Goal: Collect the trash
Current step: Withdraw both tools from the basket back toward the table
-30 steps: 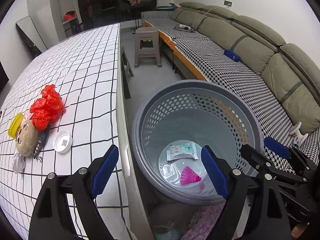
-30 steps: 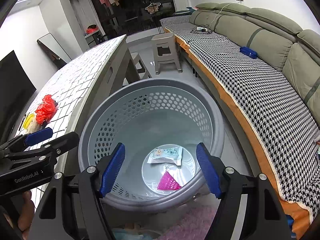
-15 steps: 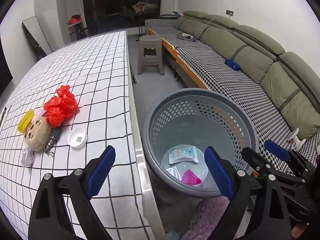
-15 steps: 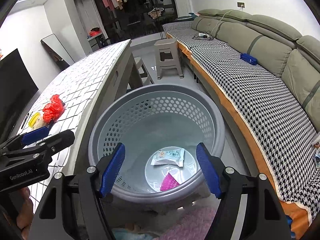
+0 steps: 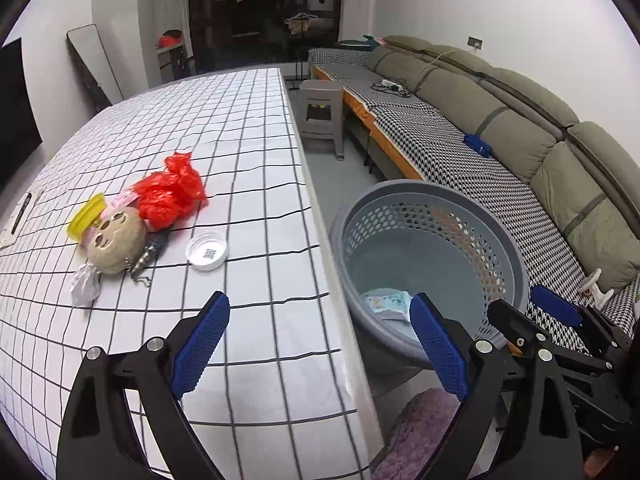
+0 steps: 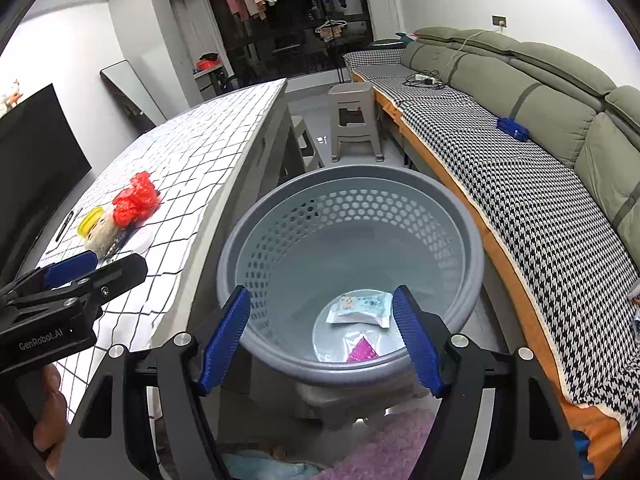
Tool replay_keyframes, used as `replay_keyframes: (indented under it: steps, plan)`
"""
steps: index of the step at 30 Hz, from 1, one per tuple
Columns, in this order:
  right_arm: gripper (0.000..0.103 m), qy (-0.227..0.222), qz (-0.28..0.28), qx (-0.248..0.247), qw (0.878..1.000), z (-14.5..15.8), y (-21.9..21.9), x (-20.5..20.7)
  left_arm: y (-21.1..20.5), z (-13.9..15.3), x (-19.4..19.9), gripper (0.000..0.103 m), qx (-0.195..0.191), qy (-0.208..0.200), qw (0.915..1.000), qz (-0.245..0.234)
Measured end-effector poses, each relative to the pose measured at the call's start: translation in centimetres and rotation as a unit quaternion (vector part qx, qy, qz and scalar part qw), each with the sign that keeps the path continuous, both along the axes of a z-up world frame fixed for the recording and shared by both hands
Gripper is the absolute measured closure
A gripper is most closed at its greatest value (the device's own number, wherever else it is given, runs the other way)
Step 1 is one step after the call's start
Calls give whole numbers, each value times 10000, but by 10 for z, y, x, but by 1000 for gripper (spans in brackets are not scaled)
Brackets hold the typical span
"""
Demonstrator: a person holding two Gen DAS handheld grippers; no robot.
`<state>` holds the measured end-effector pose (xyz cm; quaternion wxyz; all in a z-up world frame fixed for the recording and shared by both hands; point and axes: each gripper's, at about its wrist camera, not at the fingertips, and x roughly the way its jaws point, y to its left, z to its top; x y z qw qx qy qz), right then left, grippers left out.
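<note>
A grey perforated basket (image 5: 516, 264) stands on the floor beside the table; it also shows in the right wrist view (image 6: 472, 240). In it lie a pale blue wipes packet (image 6: 360, 310) and a pink shuttlecock (image 6: 362, 352). On the checked tablecloth (image 5: 240, 140) lie a red plastic bag (image 5: 172, 192), a white lid (image 5: 207, 250), a yellow cap (image 5: 86, 214), a plush doll head (image 5: 114, 244) and a crumpled white wrapper (image 5: 85, 286). My left gripper (image 5: 318, 344) is open and empty over the table's near edge. My right gripper (image 6: 320, 336) is open and empty above the basket's near rim.
A long sofa (image 5: 500, 120) with a houndstooth cover runs along the right wall. A grey plastic stool (image 5: 322, 112) stands past the basket. A purple fluffy mat (image 6: 380, 448) lies on the floor below the grippers. A pen (image 5: 20, 212) lies at the table's left edge.
My left gripper has swung left and up, from over the basket to over the table's edge. My right gripper has risen and drawn back a little. Both stay open.
</note>
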<state>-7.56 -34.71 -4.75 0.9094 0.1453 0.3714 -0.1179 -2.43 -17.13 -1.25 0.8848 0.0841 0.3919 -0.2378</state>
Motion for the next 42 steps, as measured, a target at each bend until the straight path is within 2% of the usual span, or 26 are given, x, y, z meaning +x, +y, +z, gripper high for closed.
replay_keyframes:
  steps: [26, 42]
  plan:
    - [32, 33, 826, -124, 9965, 5, 84, 42, 106, 3, 12, 13, -43, -191, 9956, 920]
    - [32, 106, 1588, -159, 9871, 0, 146, 82, 182, 2, 25, 13, 0, -201, 9848, 1726]
